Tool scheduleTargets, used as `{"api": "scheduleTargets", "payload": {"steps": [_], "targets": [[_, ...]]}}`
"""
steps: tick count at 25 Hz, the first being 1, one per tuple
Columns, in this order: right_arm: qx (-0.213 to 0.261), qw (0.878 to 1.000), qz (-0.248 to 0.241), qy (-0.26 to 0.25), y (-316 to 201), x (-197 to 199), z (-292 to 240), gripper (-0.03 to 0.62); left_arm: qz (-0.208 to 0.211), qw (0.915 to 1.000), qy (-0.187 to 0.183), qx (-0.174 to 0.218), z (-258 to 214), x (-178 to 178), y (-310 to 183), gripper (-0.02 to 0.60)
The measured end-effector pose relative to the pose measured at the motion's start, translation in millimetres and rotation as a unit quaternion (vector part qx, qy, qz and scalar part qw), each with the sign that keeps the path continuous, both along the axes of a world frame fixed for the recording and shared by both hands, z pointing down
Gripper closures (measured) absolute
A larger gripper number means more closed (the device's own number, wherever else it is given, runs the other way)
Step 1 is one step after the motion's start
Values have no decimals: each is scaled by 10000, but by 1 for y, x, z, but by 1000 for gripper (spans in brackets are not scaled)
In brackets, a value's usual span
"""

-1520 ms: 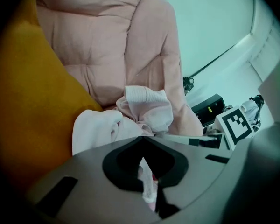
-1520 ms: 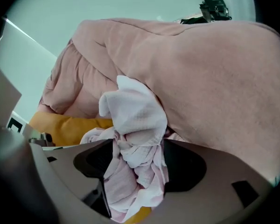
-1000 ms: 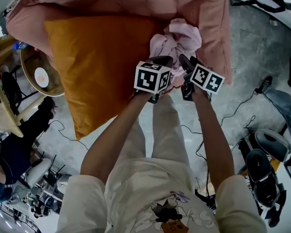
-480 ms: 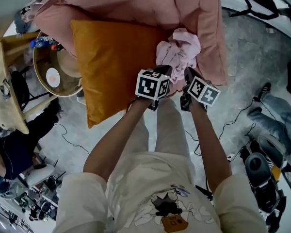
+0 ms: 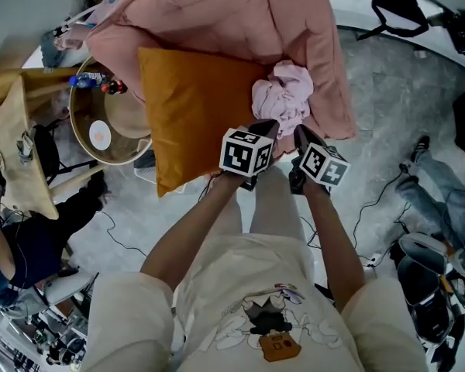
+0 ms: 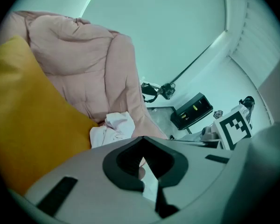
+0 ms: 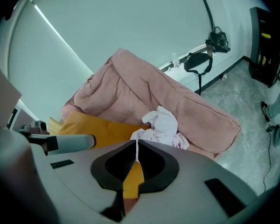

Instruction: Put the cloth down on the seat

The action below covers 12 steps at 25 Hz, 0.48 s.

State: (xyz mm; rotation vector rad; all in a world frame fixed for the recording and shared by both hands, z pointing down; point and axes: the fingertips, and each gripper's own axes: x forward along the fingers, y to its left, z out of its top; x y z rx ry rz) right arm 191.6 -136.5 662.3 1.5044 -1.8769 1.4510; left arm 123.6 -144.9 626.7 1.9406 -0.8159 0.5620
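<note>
pale pink crumpled cloth [image 5: 283, 99] sits on the pink padded seat [image 5: 217, 22], so i call it placed. left gripper [image 5: 263, 127] clenched empty; right gripper [image 5: 301, 133] just closed further, nothing between.

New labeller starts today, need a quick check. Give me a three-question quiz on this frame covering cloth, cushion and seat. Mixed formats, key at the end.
1. Multiple choice: the pale pink fabric cloth lies A) on the grey floor, B) on the pink padded seat, C) over the person's arm.
2. True or false: in the head view, the orange fabric cushion is right of the cloth.
3. Short answer: is the cloth spread flat or bunched up?
Key: 1 B; 2 false, it is left; 3 bunched up.
</note>
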Motion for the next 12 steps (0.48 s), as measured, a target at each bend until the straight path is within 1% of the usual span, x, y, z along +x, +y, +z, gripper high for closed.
{"api": "scheduleTargets", "payload": {"steps": [5, 8, 12], "targets": [[140, 9998, -129, 0, 14, -12, -27, 568, 111, 9993, -22, 355, -39, -7, 6, 577], [218, 9996, -205, 0, 21, -20, -46, 571, 122, 9989, 18, 451, -59, -13, 15, 577], [414, 9989, -192, -64, 18, -32, -75, 571, 40, 9984, 14, 562, -84, -27, 16, 577]]}}
